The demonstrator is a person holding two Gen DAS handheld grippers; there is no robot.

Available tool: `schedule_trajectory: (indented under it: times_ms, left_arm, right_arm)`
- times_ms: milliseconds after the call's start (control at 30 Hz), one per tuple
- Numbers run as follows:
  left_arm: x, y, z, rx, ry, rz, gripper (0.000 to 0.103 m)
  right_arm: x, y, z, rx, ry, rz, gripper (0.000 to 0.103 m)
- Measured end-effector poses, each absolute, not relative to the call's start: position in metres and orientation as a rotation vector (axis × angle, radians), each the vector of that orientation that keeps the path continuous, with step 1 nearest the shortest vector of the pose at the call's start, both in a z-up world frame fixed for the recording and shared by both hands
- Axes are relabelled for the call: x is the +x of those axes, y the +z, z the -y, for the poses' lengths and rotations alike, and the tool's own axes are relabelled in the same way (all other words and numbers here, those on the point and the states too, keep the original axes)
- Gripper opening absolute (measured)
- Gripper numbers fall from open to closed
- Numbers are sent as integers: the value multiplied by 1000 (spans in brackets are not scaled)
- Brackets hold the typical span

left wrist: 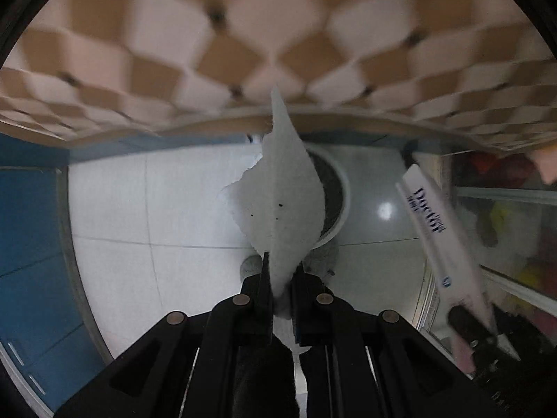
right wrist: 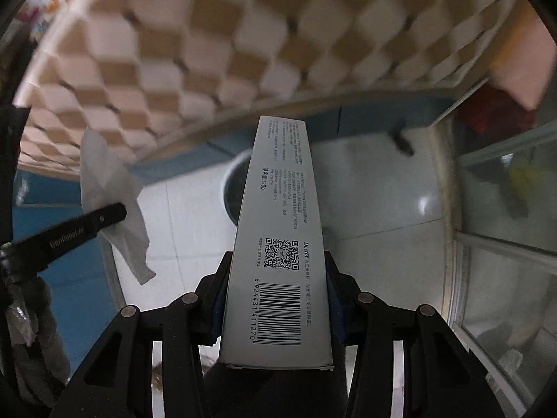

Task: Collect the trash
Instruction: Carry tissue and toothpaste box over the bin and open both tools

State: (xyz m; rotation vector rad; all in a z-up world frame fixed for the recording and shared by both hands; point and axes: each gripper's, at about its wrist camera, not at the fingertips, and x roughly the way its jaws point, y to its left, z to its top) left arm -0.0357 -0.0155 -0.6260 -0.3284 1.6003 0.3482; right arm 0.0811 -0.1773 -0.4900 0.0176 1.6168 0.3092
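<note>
My left gripper is shut on a torn white tissue, held up over the white tiled floor. It also shows in the right wrist view, pinched by the left gripper's fingers. My right gripper is shut on a long white toothpaste box with a barcode and QR code. The box also shows in the left wrist view. A round white bin with a dark inside stands on the floor behind the tissue; in the right wrist view the bin is partly hidden by the box.
A brown and cream checkered cloth hangs over the table edge above. A blue cabinet stands at the left. A glass-fronted shelf with coloured items stands at the right. The floor is white tile.
</note>
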Motion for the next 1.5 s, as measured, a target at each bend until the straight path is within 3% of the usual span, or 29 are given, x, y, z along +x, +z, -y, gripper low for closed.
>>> schedule_trajectory:
  times_ms: [300, 433, 633, 700, 767, 800, 833, 933, 967, 1033, 1267, 1500]
  left_arm:
    - [-17, -798, -7, -528, 369, -1733, 5]
    - [-16, -831, -7, -536, 365, -1755, 5]
    - [-16, -845, -9, -579, 335, -1762, 12]
    - [-17, -845, -13, -596, 343, -1747, 34]
    - [-18, -843, -18, -600, 355, -1726, 94]
    - [-18, -839, -21, -596, 362, -1711, 99]
    - [-19, -837, -23, -591, 367, -1705, 99]
    - [-22, -833, -29, -561, 394, -1707, 99]
    - [-24, -831, -30, -539, 408, -1709, 99]
    - [-29, -828, -34, -512, 420, -1705, 99]
    - [-55, -812, -39, -457, 476, -1690, 99]
    - [-79, -762, -32, -418, 502, -1670, 99]
  right_arm:
    - [100, -695, 158, 80, 365, -1795, 49]
    - [105, -757, 154, 77, 347, -1846, 49]
    - [110, -804, 144, 32, 356, -1904, 51]
    - [111, -809, 142, 27, 345, -1916, 52]
    - [114, -810, 142, 21, 344, -1928, 63]
    - [115, -811, 141, 17, 341, -1933, 68]
    - [115, -810, 141, 10, 336, -1932, 77]
    - [119, -805, 138, -19, 334, -1924, 88]
    - [119, -804, 137, -29, 333, -1923, 97]
    - [120, -801, 136, -53, 326, -1917, 103]
    - [115, -788, 126, -136, 312, -1876, 103]
    - [109, -746, 121, -160, 311, -1824, 103]
